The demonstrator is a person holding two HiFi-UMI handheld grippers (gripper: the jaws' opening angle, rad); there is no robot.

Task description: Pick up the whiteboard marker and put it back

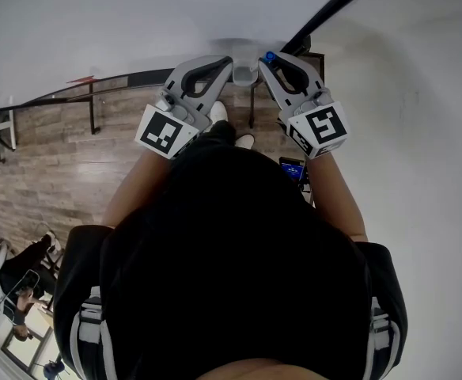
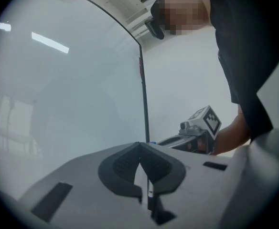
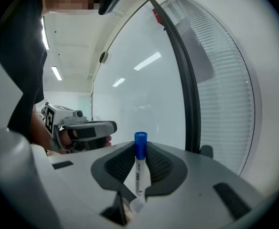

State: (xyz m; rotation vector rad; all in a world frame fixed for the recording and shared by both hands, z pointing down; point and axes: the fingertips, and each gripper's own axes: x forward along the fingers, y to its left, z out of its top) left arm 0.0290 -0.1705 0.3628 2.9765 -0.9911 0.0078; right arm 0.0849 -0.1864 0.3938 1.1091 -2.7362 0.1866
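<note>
Blue-capped marker (image 3: 138,171) sits pinched between the fingers of the right gripper (image 1: 274,62), cap poking out past the tips. The left gripper (image 2: 139,146) has its fingers closed together, holding nothing. Both point at a whiteboard (image 2: 72,94). Its black frame (image 3: 185,89) stands behind the marker.

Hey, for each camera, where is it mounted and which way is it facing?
Head view: on the head, facing steeply down; shows the torso, left gripper and right gripper.
Left gripper view: on the left gripper, looking along its shut jaws at the whiteboard; a forearm shows.
Right gripper view: on the right gripper, looking along jaws clamping the marker, toward the whiteboard.
Shared: each gripper view shows the other gripper, and both face the whiteboard.
</note>
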